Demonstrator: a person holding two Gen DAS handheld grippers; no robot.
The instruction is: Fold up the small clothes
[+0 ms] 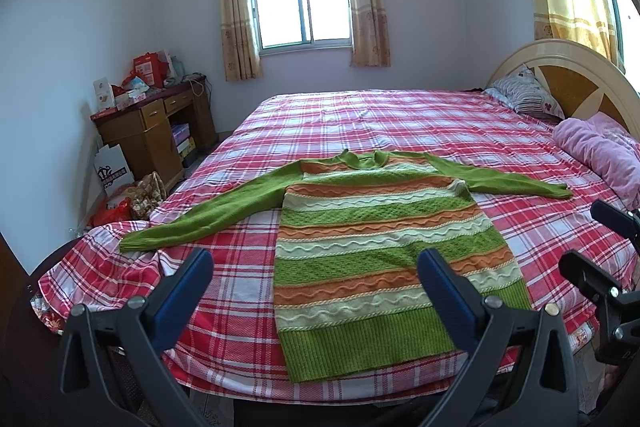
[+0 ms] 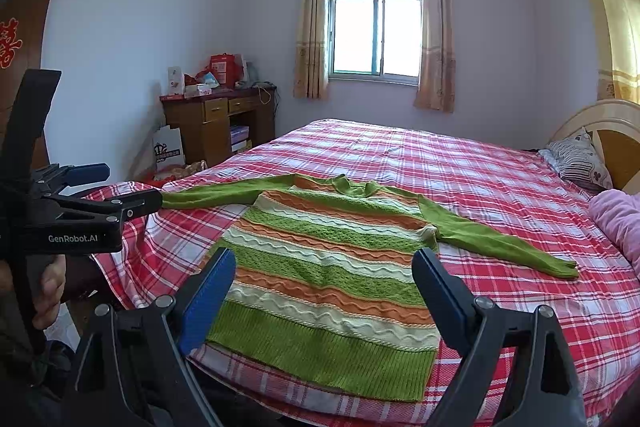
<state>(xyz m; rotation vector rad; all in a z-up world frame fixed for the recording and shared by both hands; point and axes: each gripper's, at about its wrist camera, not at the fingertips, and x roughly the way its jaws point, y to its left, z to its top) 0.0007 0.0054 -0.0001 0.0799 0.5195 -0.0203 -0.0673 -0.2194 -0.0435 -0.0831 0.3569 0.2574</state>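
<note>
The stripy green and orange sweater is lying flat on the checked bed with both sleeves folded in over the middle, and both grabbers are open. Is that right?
Not quite. The sweater does lie flat on the bed, but its sleeves are spread straight out to the sides, not folded in; both wrist views show this. The left gripper and right gripper are open, as you said.
</note>
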